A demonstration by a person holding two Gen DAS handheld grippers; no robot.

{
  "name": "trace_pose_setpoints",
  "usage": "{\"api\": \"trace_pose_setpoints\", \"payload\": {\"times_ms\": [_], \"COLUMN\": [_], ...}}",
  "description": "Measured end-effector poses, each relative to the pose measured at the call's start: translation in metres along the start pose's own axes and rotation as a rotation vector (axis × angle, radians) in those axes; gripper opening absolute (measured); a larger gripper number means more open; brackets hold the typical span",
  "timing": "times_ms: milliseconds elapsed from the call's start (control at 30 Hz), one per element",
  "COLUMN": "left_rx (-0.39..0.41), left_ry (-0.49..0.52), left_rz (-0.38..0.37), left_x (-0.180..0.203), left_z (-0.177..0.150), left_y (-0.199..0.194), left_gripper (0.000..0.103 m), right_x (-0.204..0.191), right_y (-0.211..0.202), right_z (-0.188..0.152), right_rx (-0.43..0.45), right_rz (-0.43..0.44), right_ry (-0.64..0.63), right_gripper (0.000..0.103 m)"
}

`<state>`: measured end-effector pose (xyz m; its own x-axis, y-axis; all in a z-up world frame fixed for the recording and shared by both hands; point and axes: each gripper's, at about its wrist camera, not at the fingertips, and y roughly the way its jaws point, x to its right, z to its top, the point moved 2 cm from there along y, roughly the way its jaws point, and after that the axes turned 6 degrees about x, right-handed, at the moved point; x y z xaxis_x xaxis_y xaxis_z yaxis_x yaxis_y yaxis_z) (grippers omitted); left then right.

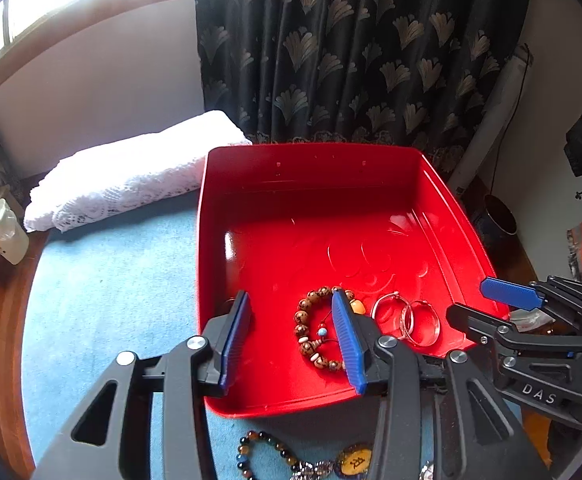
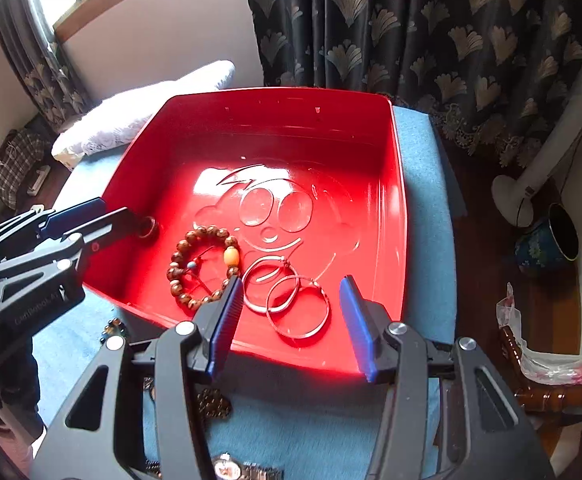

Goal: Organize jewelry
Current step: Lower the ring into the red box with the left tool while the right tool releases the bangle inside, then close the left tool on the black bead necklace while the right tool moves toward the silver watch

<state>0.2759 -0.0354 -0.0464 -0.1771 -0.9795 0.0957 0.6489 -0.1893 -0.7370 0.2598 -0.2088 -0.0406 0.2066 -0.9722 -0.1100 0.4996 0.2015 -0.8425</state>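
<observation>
The letters "DAS" stand in white on the black body of the right gripper [image 1: 495, 300], as the left wrist view shows it; on the body of the left gripper [image 2: 103, 216], seen from the right wrist, there is a pale printed word, but it is too faint to read with certainty; a yellow pendant [image 1: 355, 460] on the blue cloth [image 1: 111, 280] carries a dark mark like a character, not legible.

I count one red tray [image 2: 395, 200], one wooden bead bracelet [image 2: 179, 258], two silver bangles [image 2: 297, 306], one dark ring [image 2: 149, 227]; outside: one multicolour bead bracelet [image 1: 267, 450], one wristwatch [image 2: 231, 468].
</observation>
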Motion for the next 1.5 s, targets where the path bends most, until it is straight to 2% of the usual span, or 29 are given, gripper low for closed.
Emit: {"api": "trace_pose_setpoints", "payload": {"times_ms": [233, 567, 800, 1067, 1500], "left_rx": [0.024, -0.057, -0.135, -0.182, -0.244], "left_ry": [0.006, 0.009, 0.008, 0.045, 0.101], "left_rz": [0.016, 0.021, 0.011, -0.026, -0.082], "left_x": [-0.003, -0.007, -0.003, 0.016, 0.048], "left_z": [-0.019, -0.074, -0.117, -0.149, -0.175], "left_y": [-0.037, -0.066, -0.073, -0.080, -0.075], "left_gripper": [0.053, 0.053, 0.053, 0.053, 0.053], "right_x": [0.007, 0.007, -0.003, -0.015, -0.010], "right_y": [-0.032, -0.044, -0.051, -0.061, -0.075], "right_z": [-0.023, -0.080, -0.112, -0.145, -0.165], "right_rx": [0.022, -0.067, -0.115, -0.163, -0.178], "right_rz": [-0.002, -0.006, -0.001, 0.013, 0.014], "right_ry": [0.049, 0.125, 0.151, 0.164, 0.181], "right_gripper": [0.053, 0.053, 0.053, 0.053, 0.053]}}
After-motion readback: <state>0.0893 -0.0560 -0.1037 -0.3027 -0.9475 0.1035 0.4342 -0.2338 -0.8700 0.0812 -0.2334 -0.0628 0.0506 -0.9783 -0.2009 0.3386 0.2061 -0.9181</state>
